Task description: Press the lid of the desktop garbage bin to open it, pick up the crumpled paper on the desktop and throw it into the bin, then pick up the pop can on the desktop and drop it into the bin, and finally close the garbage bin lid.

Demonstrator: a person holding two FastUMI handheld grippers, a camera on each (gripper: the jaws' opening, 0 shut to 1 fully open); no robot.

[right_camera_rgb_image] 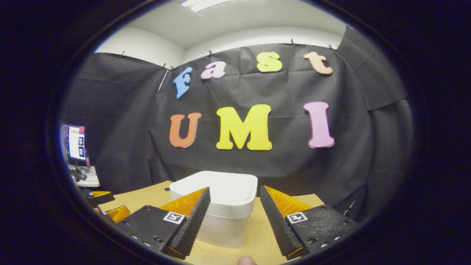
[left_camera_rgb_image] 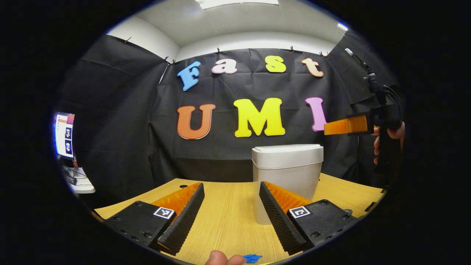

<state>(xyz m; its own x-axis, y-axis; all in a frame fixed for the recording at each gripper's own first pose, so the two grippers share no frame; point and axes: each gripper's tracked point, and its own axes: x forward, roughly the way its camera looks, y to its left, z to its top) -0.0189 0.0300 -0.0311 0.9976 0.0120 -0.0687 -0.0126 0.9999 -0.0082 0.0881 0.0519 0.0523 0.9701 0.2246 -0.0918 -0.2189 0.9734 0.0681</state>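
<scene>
Bin (right_camera_rgb_image: 220, 206) lid's shut, both the left gripper (left_camera_rgb_image: 230, 217) and right gripper (right_camera_rgb_image: 233, 221) have fingers spread, holding nothing. Off-centre press could tip it on the bench (left_camera_rgb_image: 228, 221).

Booth backdrop — dark cloth under a white ceiling

Black cloth (left_camera_rgb_image: 121, 110) hangs pinned along white walls (left_camera_rgb_image: 147, 36); a ceiling light panel (left_camera_rgb_image: 235, 3) glows overhead. A wooden table (left_camera_rgb_image: 228, 217) fills the foreground — a lit monitor (left_camera_rgb_image: 64, 134) stands on a white desk (left_camera_rgb_image: 82, 186) at far left.
</scene>
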